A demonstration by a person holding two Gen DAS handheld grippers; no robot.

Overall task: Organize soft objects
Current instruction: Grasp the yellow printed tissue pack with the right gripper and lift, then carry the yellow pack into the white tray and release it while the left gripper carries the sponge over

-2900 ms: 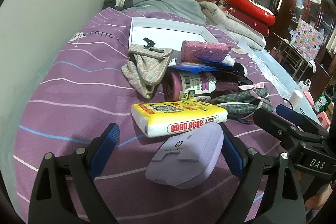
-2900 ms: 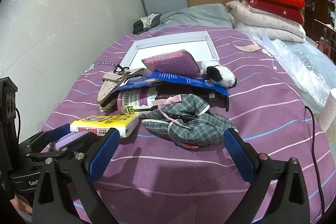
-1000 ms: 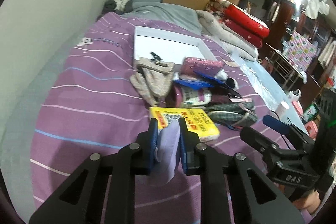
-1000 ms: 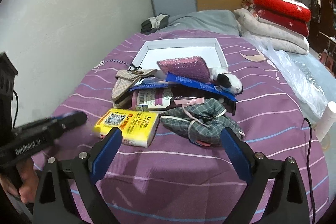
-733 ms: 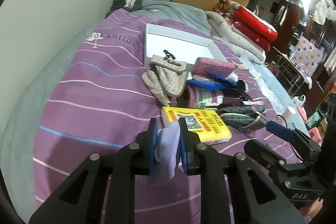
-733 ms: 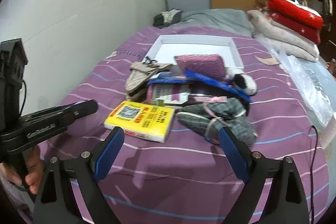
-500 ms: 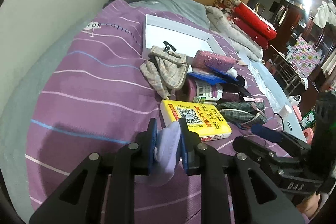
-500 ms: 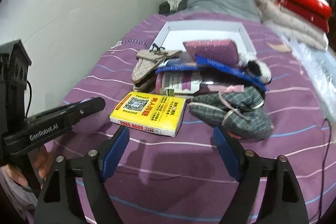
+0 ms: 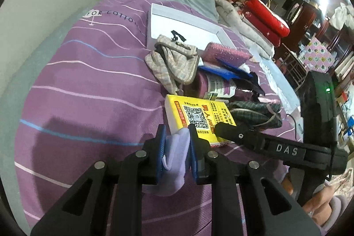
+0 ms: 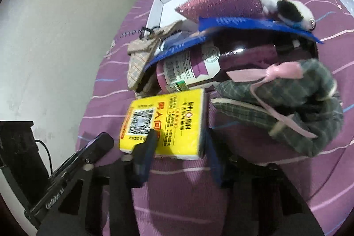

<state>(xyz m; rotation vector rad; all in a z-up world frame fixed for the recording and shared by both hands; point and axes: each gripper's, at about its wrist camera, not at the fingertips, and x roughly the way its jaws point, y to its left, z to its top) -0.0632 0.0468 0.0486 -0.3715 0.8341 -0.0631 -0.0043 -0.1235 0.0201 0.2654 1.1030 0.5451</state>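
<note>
My left gripper (image 9: 177, 136) is shut on a lilac soft pouch (image 9: 177, 154), held just above the purple bedspread (image 9: 88, 92). It shows at the lower left of the right wrist view as the left gripper (image 10: 97, 145). A yellow tissue pack (image 10: 168, 121) lies beside it. My right gripper (image 10: 180, 141) is closing on the pack's near end. One finger lies over its top face and the other presses against its right edge. In the left wrist view, one right finger (image 9: 221, 125) rests on the yellow pack (image 9: 199, 112).
Behind the pack lie a purple bottle (image 10: 190, 70), a green plaid pouch (image 10: 287, 107), a beige plaid bag (image 9: 174, 59), a blue packet (image 10: 243, 22), a pink glitter pouch (image 10: 221, 1) and a black-and-white plush (image 10: 289, 10). A white tray (image 9: 154, 14) sits farther back. A wall runs along the left.
My right gripper came down and forward onto the yellow pack, rolled, and its wide jaws narrowed around it. The left gripper kept the lilac pouch and sank slightly.
</note>
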